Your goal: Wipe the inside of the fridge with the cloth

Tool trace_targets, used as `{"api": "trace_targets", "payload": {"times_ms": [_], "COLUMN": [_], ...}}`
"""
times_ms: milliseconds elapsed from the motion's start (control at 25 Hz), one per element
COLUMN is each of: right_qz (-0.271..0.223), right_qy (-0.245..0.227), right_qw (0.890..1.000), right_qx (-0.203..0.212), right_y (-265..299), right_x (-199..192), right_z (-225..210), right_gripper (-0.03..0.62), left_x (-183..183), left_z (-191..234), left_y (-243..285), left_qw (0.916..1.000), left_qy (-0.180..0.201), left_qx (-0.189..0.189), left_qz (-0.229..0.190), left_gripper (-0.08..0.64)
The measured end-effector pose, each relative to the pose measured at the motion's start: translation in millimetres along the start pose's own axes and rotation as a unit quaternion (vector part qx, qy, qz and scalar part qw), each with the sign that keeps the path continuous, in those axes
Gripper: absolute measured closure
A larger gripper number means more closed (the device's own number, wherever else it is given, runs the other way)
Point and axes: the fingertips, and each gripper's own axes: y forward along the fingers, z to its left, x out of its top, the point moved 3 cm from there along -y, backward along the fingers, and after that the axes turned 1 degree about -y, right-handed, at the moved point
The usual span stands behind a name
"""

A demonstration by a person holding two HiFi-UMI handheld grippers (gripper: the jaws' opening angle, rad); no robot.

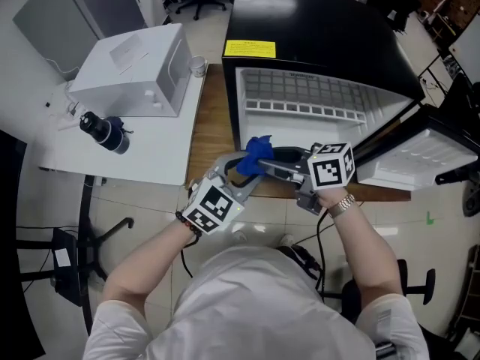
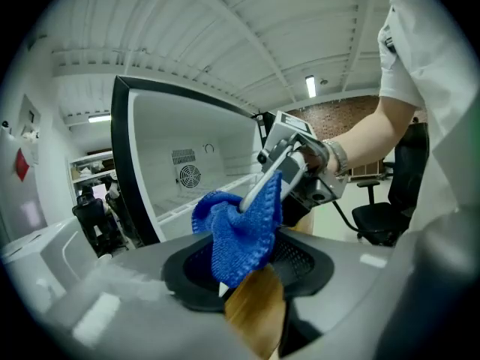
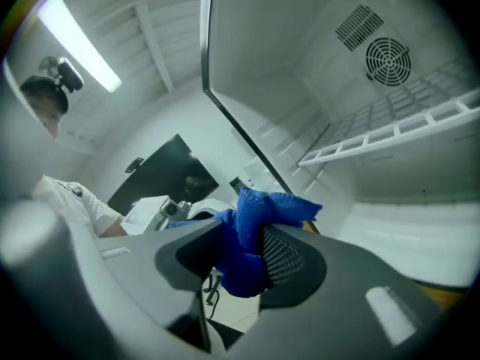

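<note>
Both forearms reached forward with elbows bent, the hands close together over the front edge of the wooden desk (image 1: 212,118), before the open fridge (image 1: 300,21). The left tool (image 1: 246,168) angled in from the left and the right tool (image 1: 271,165) from the right, tips meeting, each pointed a little downward. A watch (image 1: 344,203) sat on the right wrist. Both marker cubes faced up.

The cloth (image 1: 257,153), blue, stood bunched between the two tools, just outside the fridge mouth and above the desk edge, not touching the interior.

The right tool was pinched on the cloth; the right gripper view showed fabric squeezed between its pads. The left tool's jaws were part spread. The cloth hung between them with its lower corner free over the desk, and no firm press showed. In the left gripper view one finger of the right tool ran into the cloth's folds.

Hard to see:
- In the head view the cloth covered both sets of tips.
- The fridge floor lay behind the hands; only the wire shelf (image 1: 300,96) and the back wall showed.
- The door (image 1: 420,152) swung to the right and was cut off by the frame edge.
- In the right gripper view the left tool sat mostly behind the near jaw, only a pale part showing.
</note>
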Motion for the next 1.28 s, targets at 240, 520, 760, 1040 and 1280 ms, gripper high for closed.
{"api": "trace_targets", "payload": {"times_ms": [240,520,760,1040,1280], "right_qz": [0.012,-0.019,-0.066,-0.096,-0.119], "right_qy": [-0.062,-0.120,-0.137,-0.152,-0.161], "right_qw": [0.990,0.964,0.950,0.948,0.949], "right_qx": [-0.129,-0.237,-0.272,-0.262,-0.245], "right_y": [20,25,26,43,60], "right_x": [-7,-6,-3,-1,5], "right_z": [-25,-47,-74,-101,-114], "right_gripper": [0.494,0.515,0.520,0.522,0.522], "left_x": [-36,-51,-59,-63,-38], "left_z": [14,30,41,71,93], "left_y": [17,21,15,2,8], "left_qw": [0.9913,0.9768,0.9740,0.9616,0.9590], "left_qy": [-0.098,-0.176,-0.171,-0.180,-0.193], "left_qx": [0.035,0.055,0.088,0.168,0.190], "left_qz": [0.080,0.109,0.121,0.122,0.084], "left_gripper": [0.371,0.371,0.371,0.371,0.371]}}
